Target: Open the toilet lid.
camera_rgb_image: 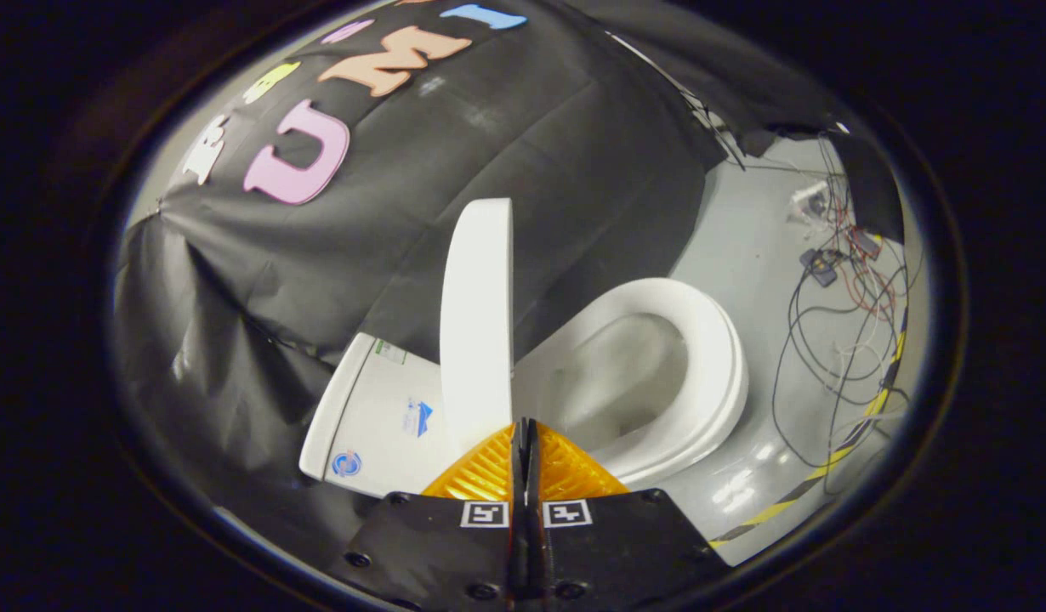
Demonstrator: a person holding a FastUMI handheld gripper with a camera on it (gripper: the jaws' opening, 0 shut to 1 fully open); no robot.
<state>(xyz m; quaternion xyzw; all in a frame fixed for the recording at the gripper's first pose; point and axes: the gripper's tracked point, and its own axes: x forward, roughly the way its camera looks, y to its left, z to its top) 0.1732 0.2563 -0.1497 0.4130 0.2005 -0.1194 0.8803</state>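
Note:
A white toilet stands against the black cloth wall. Its lid is raised upright, seen nearly edge-on, just ahead of my fingertips. To the right of the lid lie the white seat ring and the open bowl. The tank with small stickers sits to the lid's left. My gripper is shut, its two fingers pressed together with nothing between them, the tips close to the lid's lower end. Whether the tips touch the lid is hard to tell.
The grey floor stretches to the right of the toilet. A tangle of cables and small electronics lies on it further right. Yellow-black tape runs along the floor there. The black cloth wall hangs behind the toilet.

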